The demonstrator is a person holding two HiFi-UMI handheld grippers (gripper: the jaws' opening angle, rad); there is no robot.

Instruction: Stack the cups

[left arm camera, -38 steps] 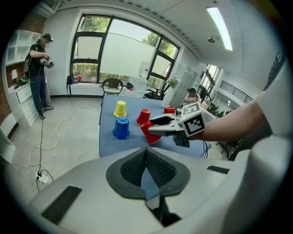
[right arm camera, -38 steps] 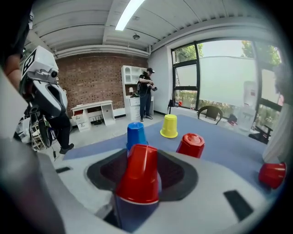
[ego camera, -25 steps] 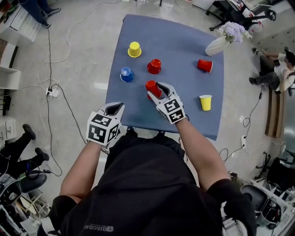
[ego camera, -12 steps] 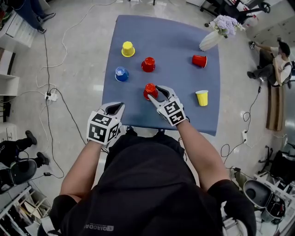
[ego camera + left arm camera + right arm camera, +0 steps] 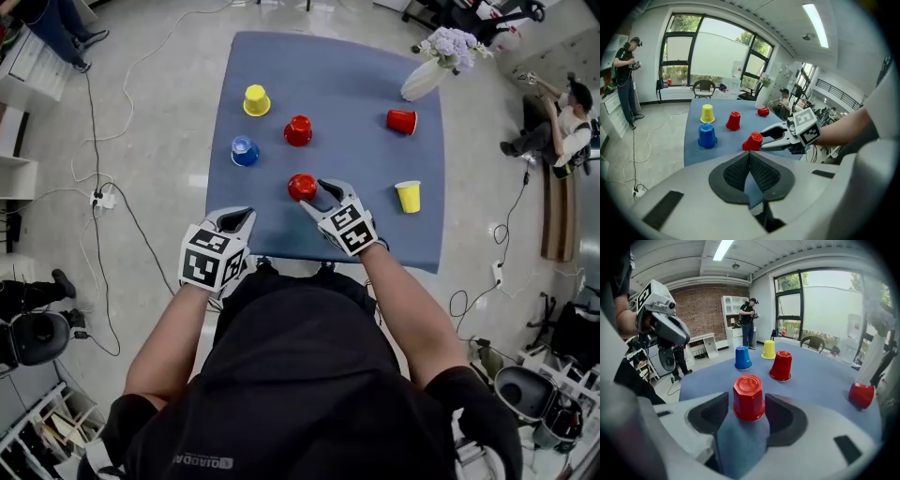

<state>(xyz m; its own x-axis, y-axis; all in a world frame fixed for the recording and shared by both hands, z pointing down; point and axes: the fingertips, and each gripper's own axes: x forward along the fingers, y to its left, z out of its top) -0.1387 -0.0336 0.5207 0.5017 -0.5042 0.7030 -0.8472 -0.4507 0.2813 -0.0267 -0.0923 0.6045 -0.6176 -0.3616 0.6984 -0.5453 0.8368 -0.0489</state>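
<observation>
my right gripper (image 5: 315,194): fingers (image 5: 787,420) wide apart, just been opening. upside-down red cup (image 5: 748,397) stood on the blue desk (image 5: 375,225) between them, pads not pressing it. my left gripper (image 5: 234,218): fingers together, empty, by the desk's near edge.

Right gripper (image 5: 313,195), release stage. The jaws have just been opening. The red cup (image 5: 748,397), a second ago tilted and clasped at the jaw tips, now stands mouth-down on the table (image 5: 375,103) between the jaws. Both pads (image 5: 708,412) are clear of its sides, with a narrow gap on each flank. Over the same interval the gripper has settled slightly lower and nearer the table's front edge, the cup moving with it.
</observation>
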